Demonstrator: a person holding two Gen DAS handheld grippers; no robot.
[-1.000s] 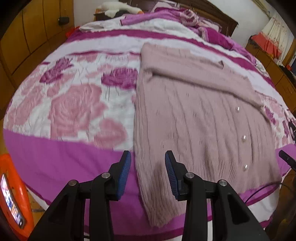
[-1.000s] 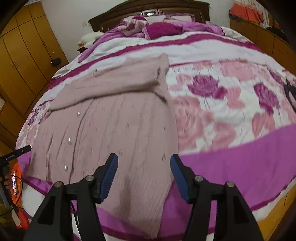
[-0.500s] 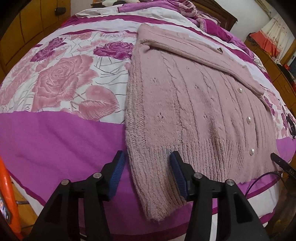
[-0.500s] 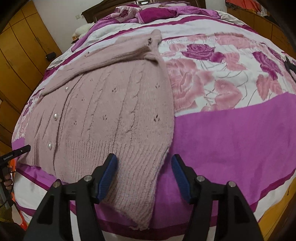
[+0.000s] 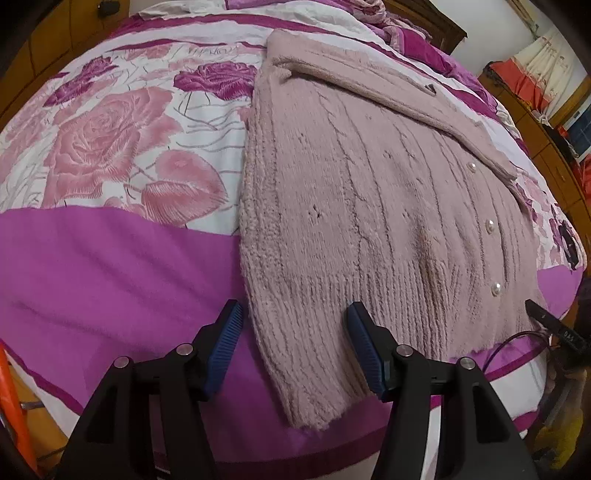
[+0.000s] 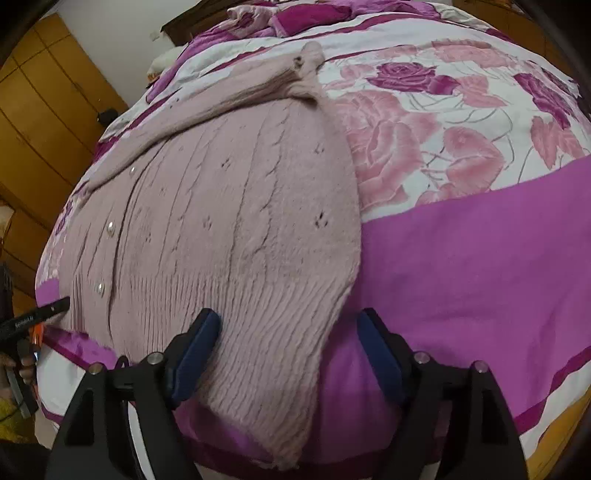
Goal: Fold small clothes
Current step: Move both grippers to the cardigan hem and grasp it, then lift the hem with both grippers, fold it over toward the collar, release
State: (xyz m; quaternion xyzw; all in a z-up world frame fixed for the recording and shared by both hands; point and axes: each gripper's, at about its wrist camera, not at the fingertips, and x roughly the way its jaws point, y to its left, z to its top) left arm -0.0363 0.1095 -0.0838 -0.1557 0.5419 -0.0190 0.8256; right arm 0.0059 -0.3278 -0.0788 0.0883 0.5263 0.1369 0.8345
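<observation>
A dusty-pink knitted cardigan (image 5: pixel 369 206) with pearl buttons lies flat on the bed, sleeves folded across its top. It also shows in the right wrist view (image 6: pixel 229 229). My left gripper (image 5: pixel 293 350) is open, its blue pads straddling the cardigan's near left hem corner, close above the fabric. My right gripper (image 6: pixel 288 354) is open, its pads straddling the near right hem corner, which droops over the bed's edge. Neither gripper holds anything.
The bed has a magenta and rose-print cover (image 5: pixel 110 155), also in the right wrist view (image 6: pixel 480 229). Wooden wardrobes (image 6: pixel 40 110) stand to one side. The headboard (image 6: pixel 207 14) and pillows are at the far end. An orange object (image 5: pixel 11 398) is at the lower left.
Both grippers have moved forward and down toward the cardigan's hem, and both jaws have opened wider. The cardigan has not moved.
</observation>
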